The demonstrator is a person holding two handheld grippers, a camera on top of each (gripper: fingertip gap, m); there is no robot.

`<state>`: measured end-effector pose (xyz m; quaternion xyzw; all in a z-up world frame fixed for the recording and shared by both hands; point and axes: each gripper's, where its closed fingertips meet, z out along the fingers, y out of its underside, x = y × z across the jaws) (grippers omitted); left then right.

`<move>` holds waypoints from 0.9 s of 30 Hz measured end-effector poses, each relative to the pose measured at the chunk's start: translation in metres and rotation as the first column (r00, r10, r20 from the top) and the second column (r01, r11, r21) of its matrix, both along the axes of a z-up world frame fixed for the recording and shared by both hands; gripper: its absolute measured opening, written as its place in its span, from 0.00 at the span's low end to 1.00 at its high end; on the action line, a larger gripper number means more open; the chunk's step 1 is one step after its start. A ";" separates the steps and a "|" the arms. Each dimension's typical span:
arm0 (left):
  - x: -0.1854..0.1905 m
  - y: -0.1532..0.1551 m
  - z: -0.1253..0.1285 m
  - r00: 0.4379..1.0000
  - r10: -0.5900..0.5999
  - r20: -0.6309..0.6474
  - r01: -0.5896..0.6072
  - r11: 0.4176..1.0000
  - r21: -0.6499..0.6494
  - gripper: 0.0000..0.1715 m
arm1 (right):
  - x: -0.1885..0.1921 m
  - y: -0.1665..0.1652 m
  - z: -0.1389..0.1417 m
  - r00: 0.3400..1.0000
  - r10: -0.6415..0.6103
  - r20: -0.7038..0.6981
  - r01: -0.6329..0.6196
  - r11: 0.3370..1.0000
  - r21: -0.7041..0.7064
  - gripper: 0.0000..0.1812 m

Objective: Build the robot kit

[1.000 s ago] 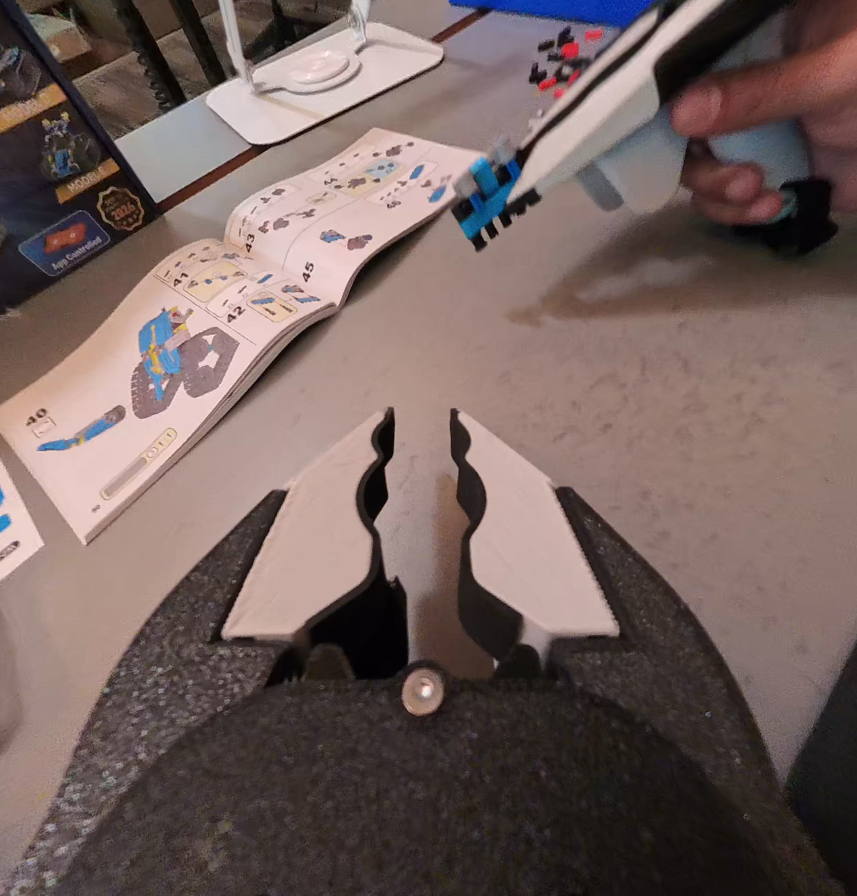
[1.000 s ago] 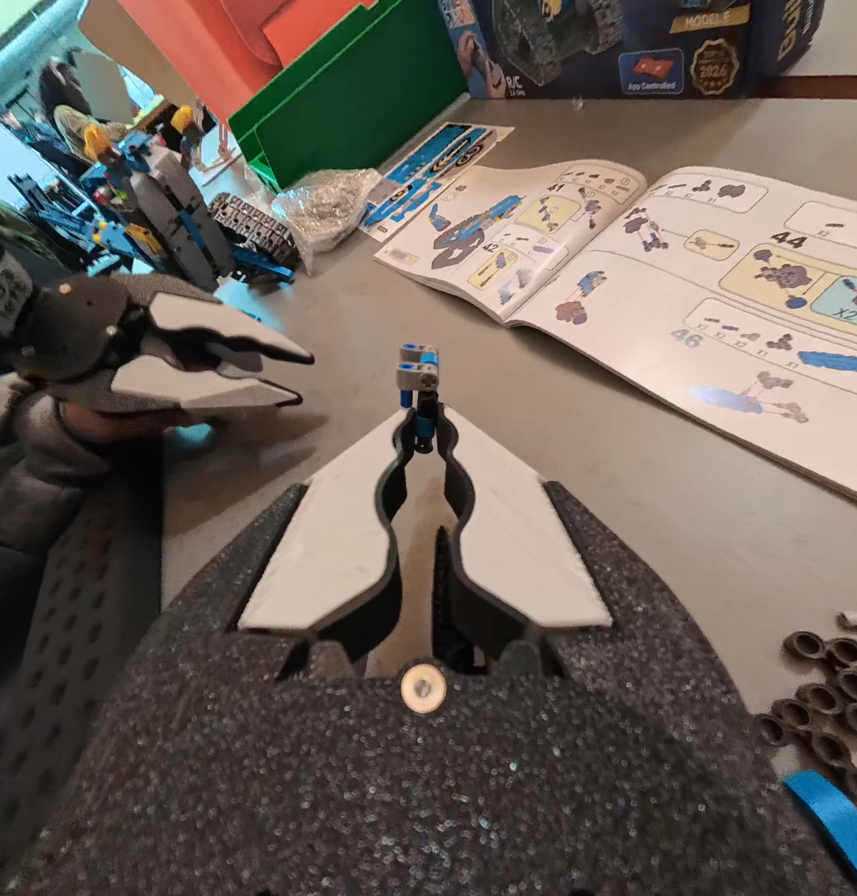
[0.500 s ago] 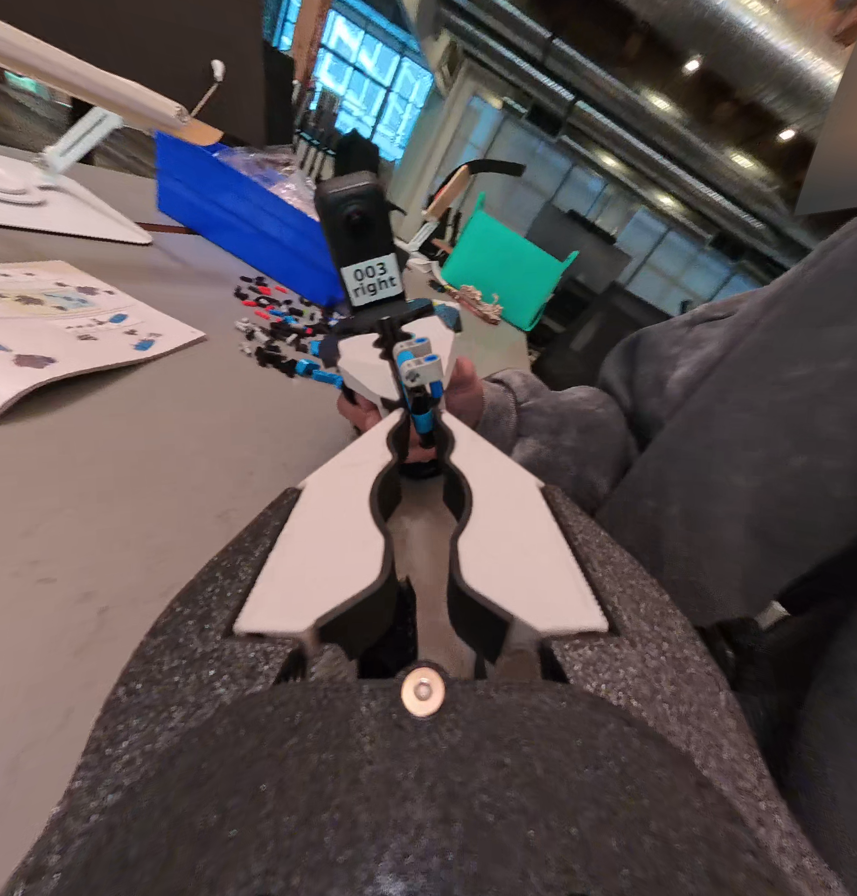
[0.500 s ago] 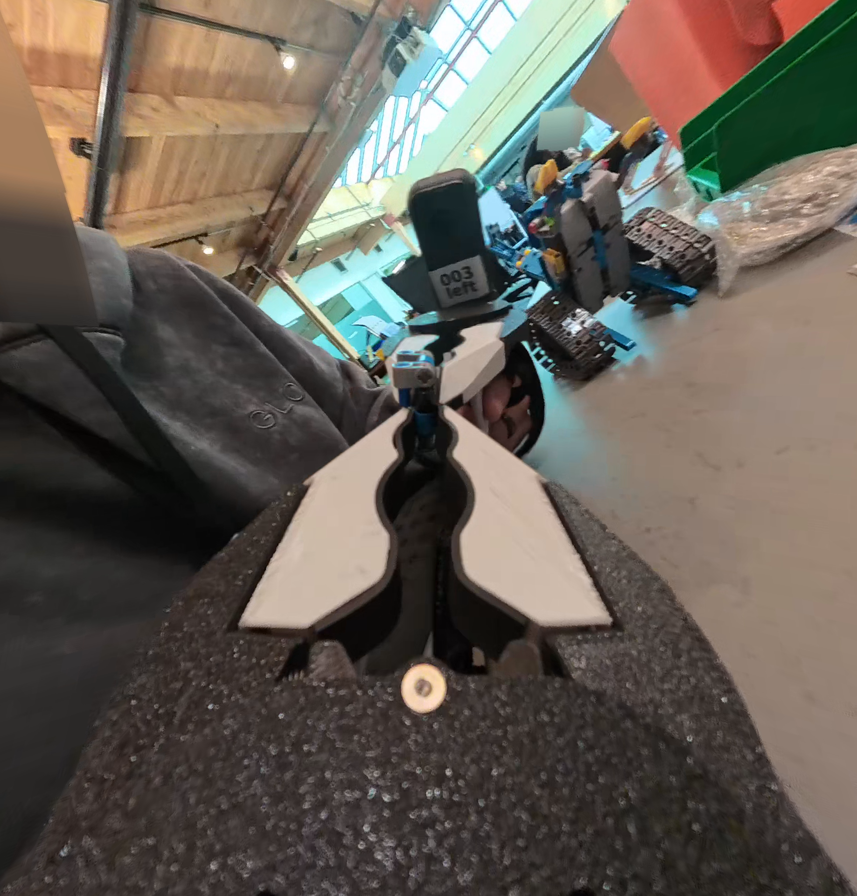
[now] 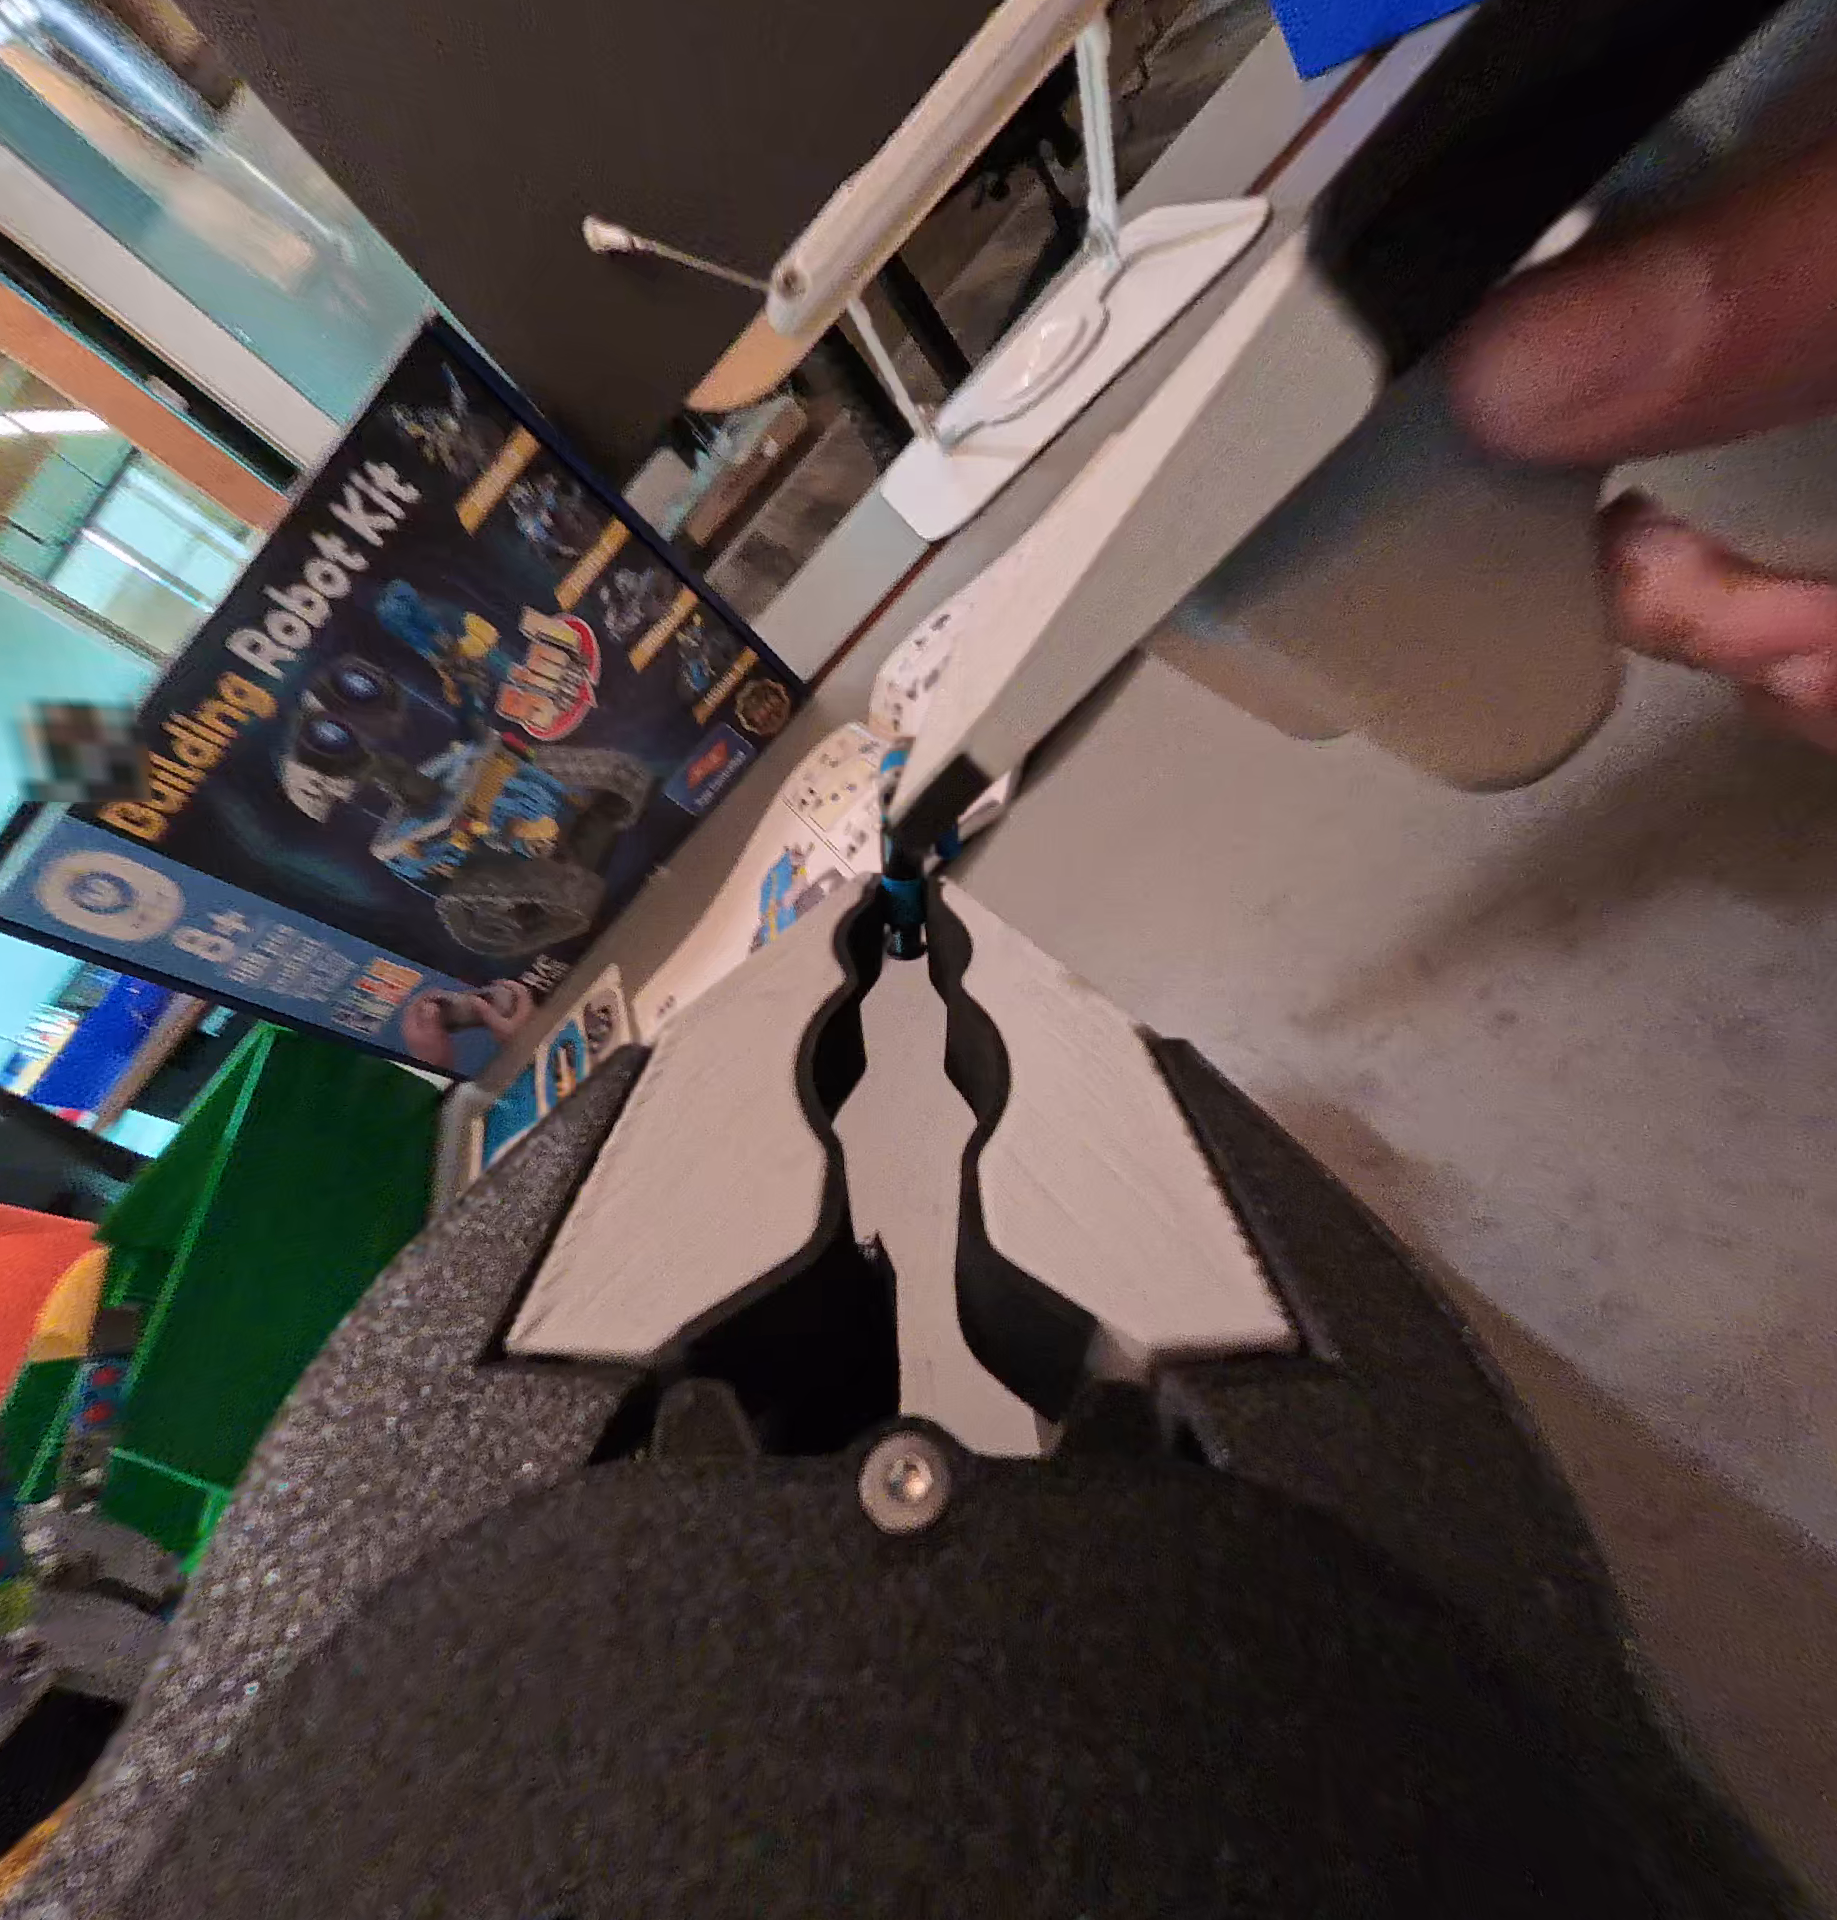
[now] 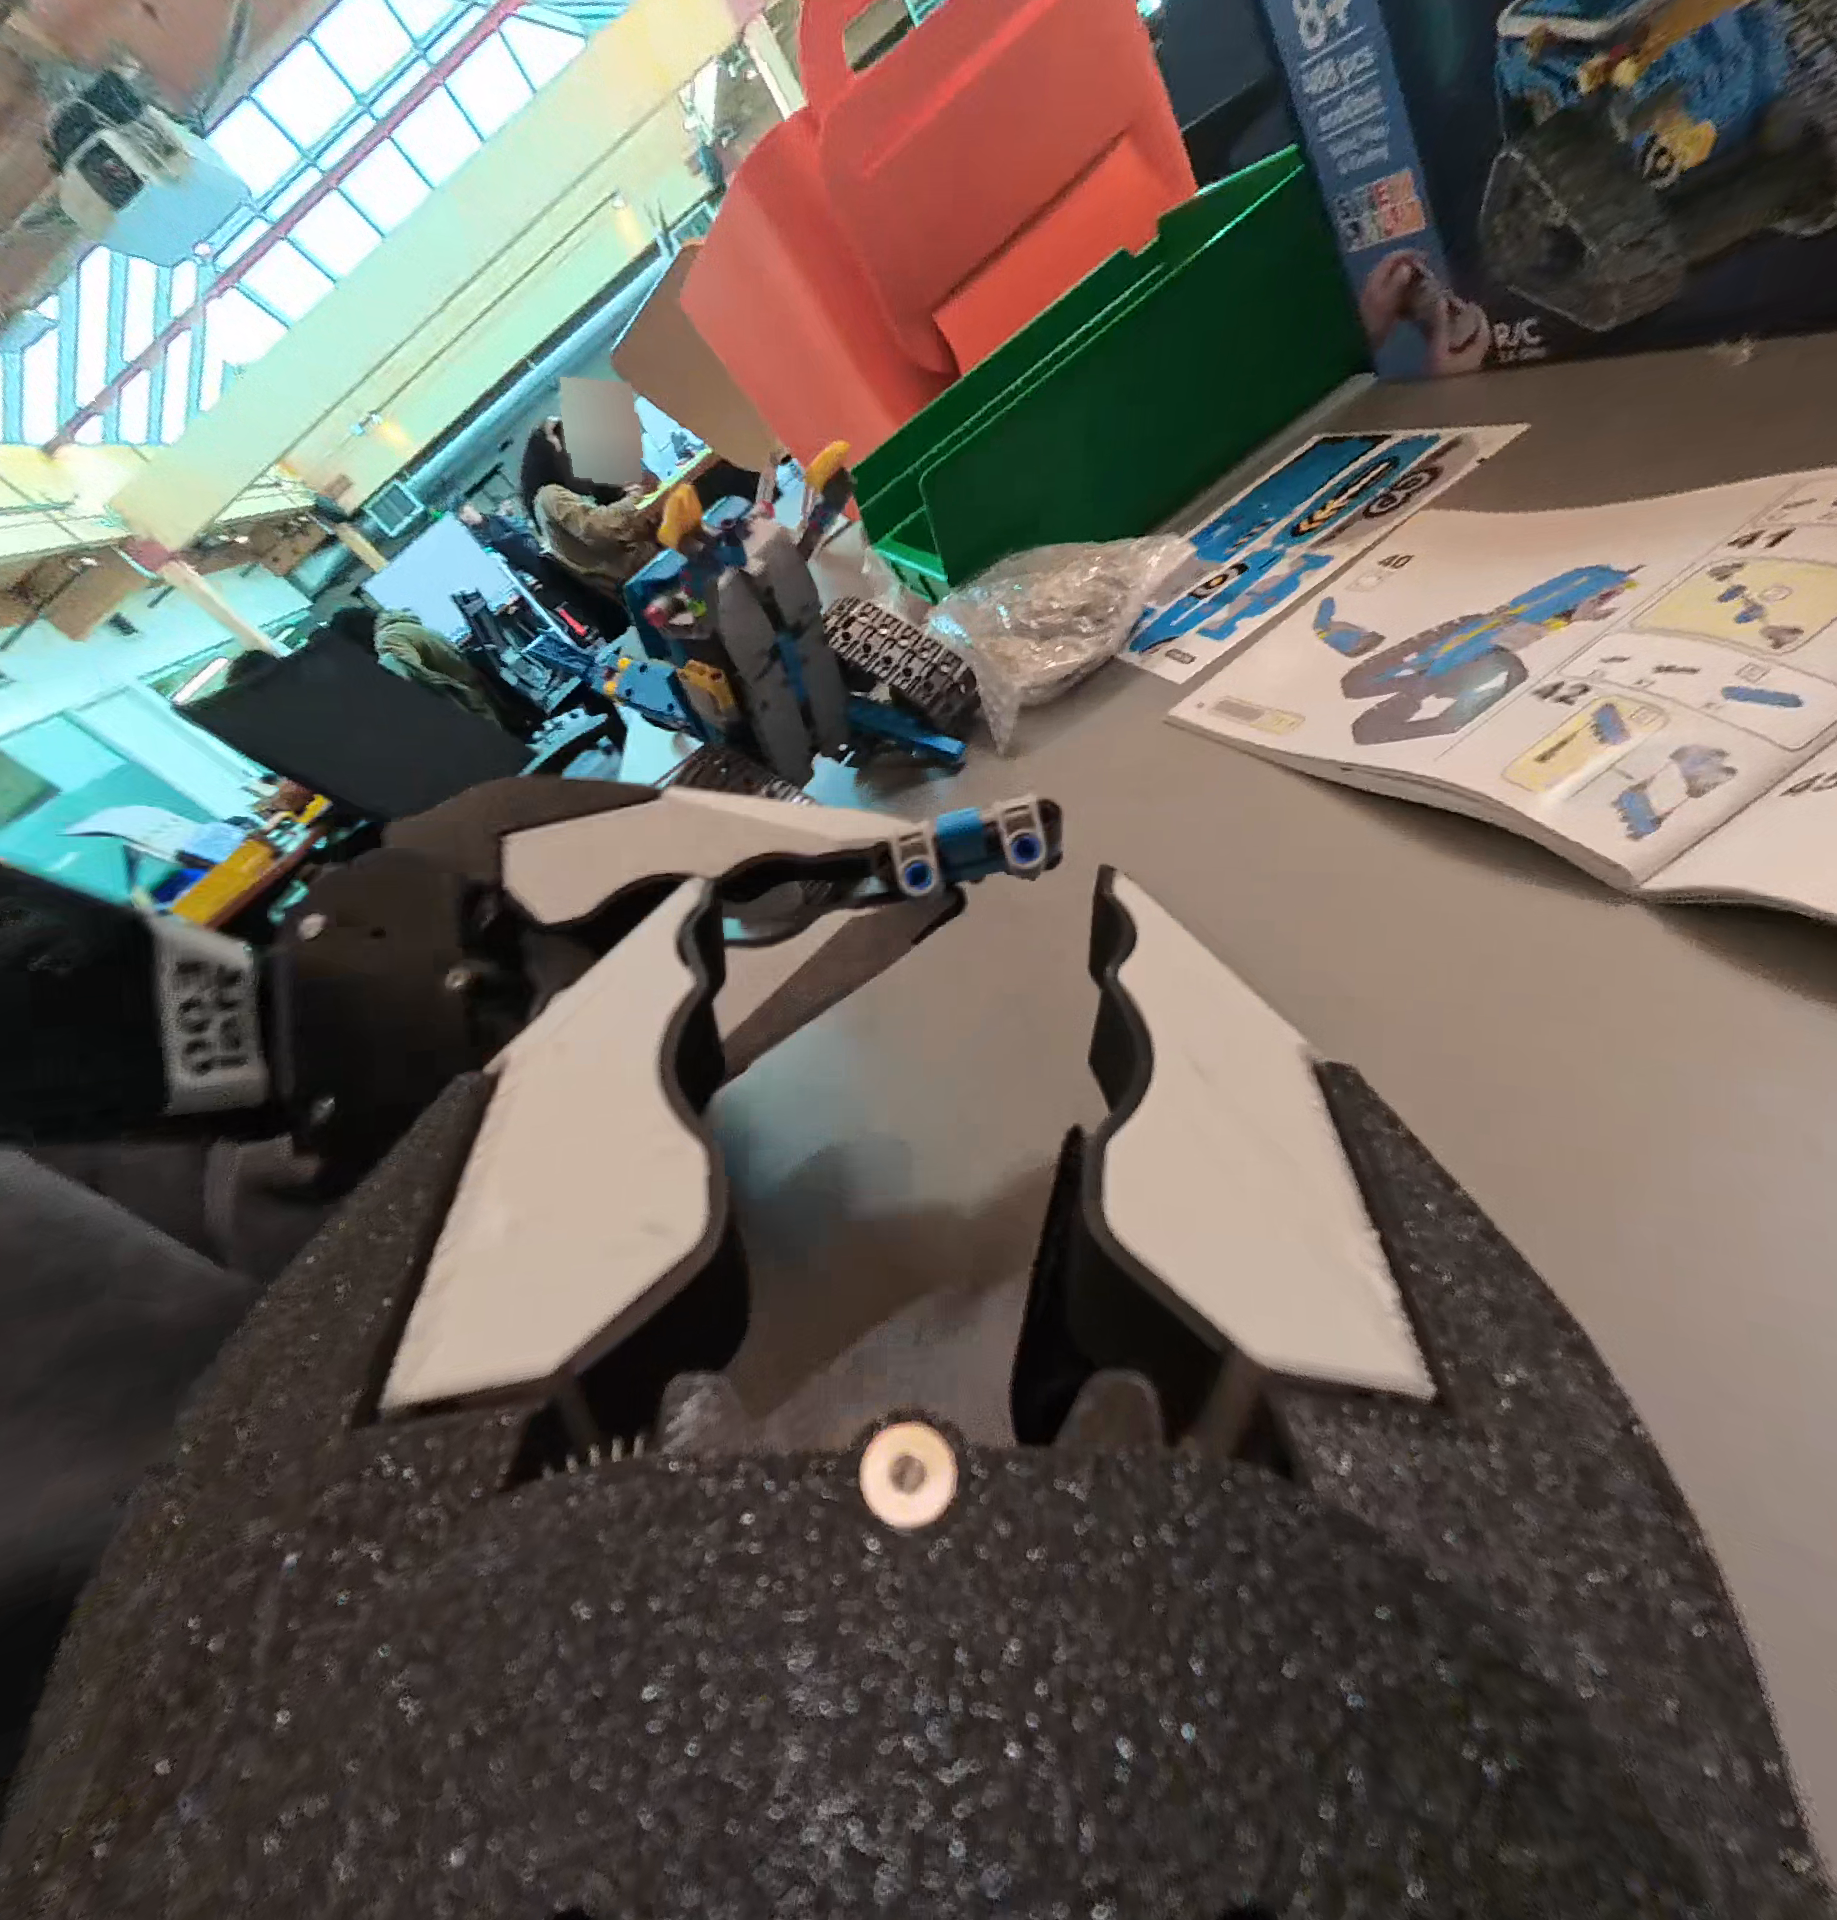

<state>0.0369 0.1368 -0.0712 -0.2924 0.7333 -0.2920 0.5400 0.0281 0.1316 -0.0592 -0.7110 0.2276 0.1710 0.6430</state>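
My left hand-held gripper (image 5: 901, 914) pinches the small blue-and-grey brick piece (image 6: 971, 840) above the grey tabletop (image 6: 1516, 1091); my right hand-held gripper (image 6: 898, 914), spread wide, sits just beside it.

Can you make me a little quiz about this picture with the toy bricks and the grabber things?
1. True or false: the right hand-held gripper is clamped on the small blue and grey brick piece.
2. Which hand-held gripper holds the brick piece? A) left B) right C) neither
3. Fill in: the open instruction booklet lies flat on the grey ____.

Key:
1. False. Its jaws stand wide apart with nothing between them.
2. A. The left hand-held gripper pinches the piece at its fingertips.
3. Table.
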 end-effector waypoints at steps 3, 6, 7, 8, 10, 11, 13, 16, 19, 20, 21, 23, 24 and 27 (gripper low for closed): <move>-0.004 -0.007 0.004 1.000 -0.013 0.026 0.012 1.000 0.013 0.04 | 0.003 0.000 -0.003 0.998 -0.004 0.056 0.005 1.000 -0.029 0.34; -0.007 -0.016 0.004 0.999 -0.032 0.026 0.032 0.999 0.018 0.04 | 0.000 -0.003 -0.002 0.997 0.017 0.069 -0.015 1.000 -0.025 0.22; -0.008 -0.019 0.006 0.999 -0.041 0.026 0.041 0.999 0.005 0.04 | 0.000 -0.004 -0.001 0.997 0.024 0.077 -0.023 1.000 -0.021 0.22; -0.010 -0.023 0.006 0.997 -0.070 0.020 0.071 0.997 -0.022 0.04 | -0.001 -0.006 0.000 0.996 0.034 0.083 -0.032 0.999 -0.023 0.22; -0.014 -0.032 0.003 0.989 -0.150 -0.017 0.147 0.983 -0.108 0.06 | -0.002 -0.012 0.001 0.992 0.083 0.094 -0.080 0.996 -0.036 0.21; -0.018 -0.037 -0.001 0.977 -0.206 -0.053 0.195 0.967 -0.161 0.09 | -0.004 -0.016 -0.001 0.987 0.121 0.104 -0.115 0.992 -0.058 0.21; -0.027 -0.049 -0.016 0.931 -0.331 -0.155 0.279 0.918 -0.283 0.13 | 0.008 -0.029 -0.003 0.979 0.135 0.153 -0.119 0.987 -0.107 0.21; -0.031 -0.048 -0.012 0.896 -0.411 -0.165 0.309 0.847 -0.432 0.13 | 0.029 -0.059 -0.001 0.978 0.146 0.146 -0.127 0.983 -0.131 0.21; -0.031 -0.046 -0.004 0.870 -0.471 -0.143 0.314 0.754 -0.577 0.13 | 0.058 -0.087 -0.019 0.986 0.043 0.159 -0.009 0.979 -0.206 0.21; -0.029 -0.043 -0.005 0.869 -0.470 -0.154 0.296 0.743 -0.600 0.13 | 0.065 -0.093 -0.027 0.986 0.011 0.167 0.030 0.970 -0.243 0.21; -0.026 -0.040 -0.008 0.872 -0.460 -0.169 0.275 0.744 -0.609 0.13 | 0.072 -0.096 -0.036 0.984 -0.024 0.178 0.075 0.955 -0.287 0.21; -0.019 -0.034 -0.016 0.881 -0.427 -0.206 0.229 0.764 -0.603 0.13 | 0.083 -0.099 -0.052 0.976 -0.066 0.205 0.141 0.915 -0.378 0.21; -0.017 -0.032 -0.020 0.882 -0.416 -0.222 0.214 0.773 -0.597 0.13 | 0.081 -0.097 -0.059 0.975 -0.050 0.215 0.138 0.899 -0.415 0.21; -0.014 -0.030 -0.026 0.881 -0.404 -0.245 0.204 0.793 -0.575 0.13 | 0.064 -0.084 -0.070 0.981 0.037 0.192 0.056 0.890 -0.453 0.21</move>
